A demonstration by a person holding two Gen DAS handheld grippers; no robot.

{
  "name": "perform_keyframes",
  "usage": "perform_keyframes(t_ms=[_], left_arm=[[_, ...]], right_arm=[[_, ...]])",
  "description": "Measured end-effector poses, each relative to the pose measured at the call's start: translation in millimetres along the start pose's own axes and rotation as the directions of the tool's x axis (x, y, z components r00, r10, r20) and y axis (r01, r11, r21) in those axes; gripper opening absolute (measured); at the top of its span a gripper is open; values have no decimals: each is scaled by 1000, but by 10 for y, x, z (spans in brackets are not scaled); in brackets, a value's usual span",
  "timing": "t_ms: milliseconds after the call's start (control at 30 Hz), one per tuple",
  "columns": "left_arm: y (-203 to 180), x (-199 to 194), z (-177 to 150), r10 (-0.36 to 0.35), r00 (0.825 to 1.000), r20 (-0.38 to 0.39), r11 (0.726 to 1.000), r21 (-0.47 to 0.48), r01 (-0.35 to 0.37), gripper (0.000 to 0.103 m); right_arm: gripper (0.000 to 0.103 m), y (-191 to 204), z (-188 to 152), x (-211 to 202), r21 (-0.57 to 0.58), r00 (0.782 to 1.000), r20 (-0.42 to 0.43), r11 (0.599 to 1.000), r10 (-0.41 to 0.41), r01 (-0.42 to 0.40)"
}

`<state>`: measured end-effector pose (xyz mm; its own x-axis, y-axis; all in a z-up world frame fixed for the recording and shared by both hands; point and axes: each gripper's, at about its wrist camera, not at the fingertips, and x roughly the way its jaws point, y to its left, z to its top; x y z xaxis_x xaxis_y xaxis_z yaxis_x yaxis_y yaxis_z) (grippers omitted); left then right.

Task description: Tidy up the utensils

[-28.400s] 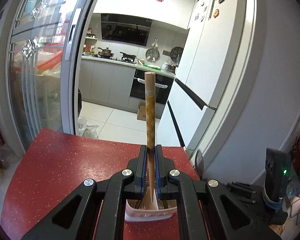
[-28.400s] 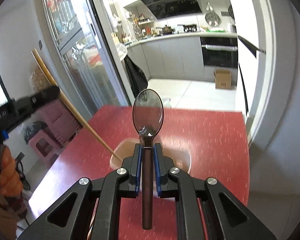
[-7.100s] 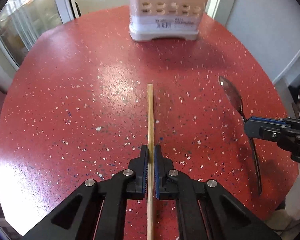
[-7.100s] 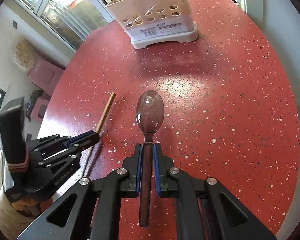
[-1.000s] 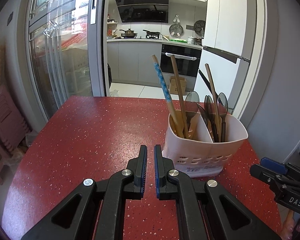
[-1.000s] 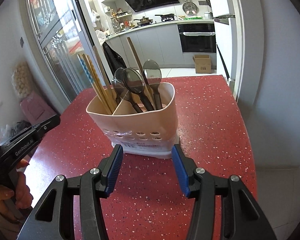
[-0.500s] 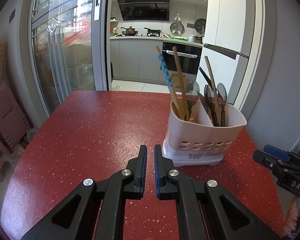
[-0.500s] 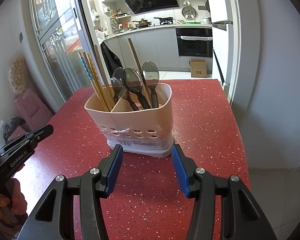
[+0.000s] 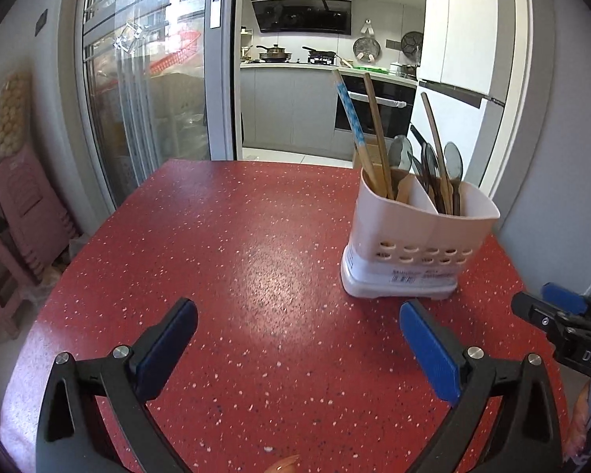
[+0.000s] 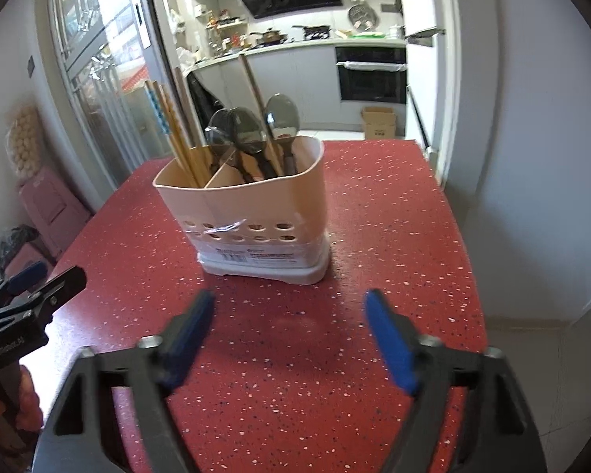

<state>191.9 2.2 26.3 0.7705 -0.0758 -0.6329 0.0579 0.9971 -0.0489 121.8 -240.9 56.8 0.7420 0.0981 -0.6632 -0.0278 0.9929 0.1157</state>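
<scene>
I hold the left gripper (image 9: 297, 315) low over the red counter (image 9: 232, 260), its jaws opening wide with nothing between them. The right gripper (image 10: 289, 307) is opening its jaws too, over bare counter just short of the utensil holder (image 10: 252, 216). The holder stands upright on the counter's far right side, chopsticks (image 9: 364, 134) in its left compartment and spoons (image 10: 256, 134) in its right.

I see lots of bare red table (image 9: 232, 260) in front of my left gripper (image 9: 295, 339). The pink utensil holder (image 10: 252, 216) stands just ahead of my right gripper (image 10: 289, 321), blocking the way. A wall (image 10: 532, 157) closes the right side.
</scene>
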Motion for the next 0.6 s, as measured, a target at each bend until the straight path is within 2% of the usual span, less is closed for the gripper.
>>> perform_keyframes(t_ms=[67,400,600], left_arm=[[-54,-47,-66,3,1000,7,1000,12,-3,103],[-169,-276,-248,-6,998,60,1000,21,5,103],[-126,-379,-341,-4,997,83,1000,20,3,103]], right_arm=[[90,-8,-34,-32,9,1000,19,1000,-17,17],[91,-24,-252,-241,33,987,147,997,-67,63],[91,9,-349,-305,43,982,163,995,-97,91]])
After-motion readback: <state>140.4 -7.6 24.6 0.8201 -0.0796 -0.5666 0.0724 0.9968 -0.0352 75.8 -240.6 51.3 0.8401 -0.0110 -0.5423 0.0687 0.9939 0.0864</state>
